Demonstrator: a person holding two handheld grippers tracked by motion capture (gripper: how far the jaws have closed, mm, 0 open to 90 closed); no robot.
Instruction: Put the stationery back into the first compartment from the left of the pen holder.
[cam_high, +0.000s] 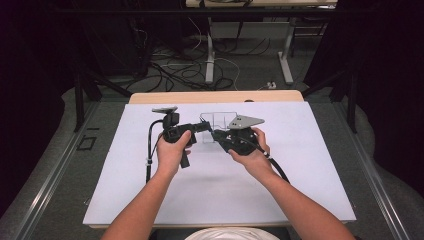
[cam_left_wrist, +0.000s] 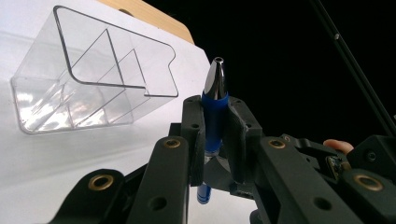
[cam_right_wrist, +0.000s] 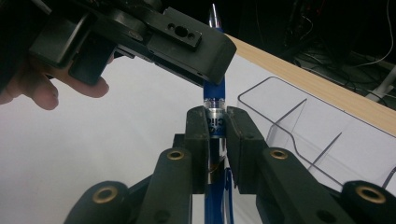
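A blue pen (cam_left_wrist: 215, 109) with a silver tip is held by both grippers at once, above the white sheet. My left gripper (cam_left_wrist: 215, 122) is shut on the pen's blue grip just below the tip. My right gripper (cam_right_wrist: 215, 128) is shut on the pen's silver band lower down the barrel (cam_right_wrist: 215, 95). In the right gripper view the left gripper (cam_right_wrist: 140, 32) crosses above my jaws and clamps the same pen. From the high view the left gripper (cam_high: 202, 126) and right gripper (cam_high: 216, 134) meet tip to tip at the table's middle.
A clear plastic organiser (cam_high: 218, 120) with dividers stands just behind the grippers, also seen as the organiser (cam_left_wrist: 93, 84) close by. The white sheet (cam_high: 220, 190) covers the wooden table (cam_high: 215, 96). Cables trail from both grippers toward the person.
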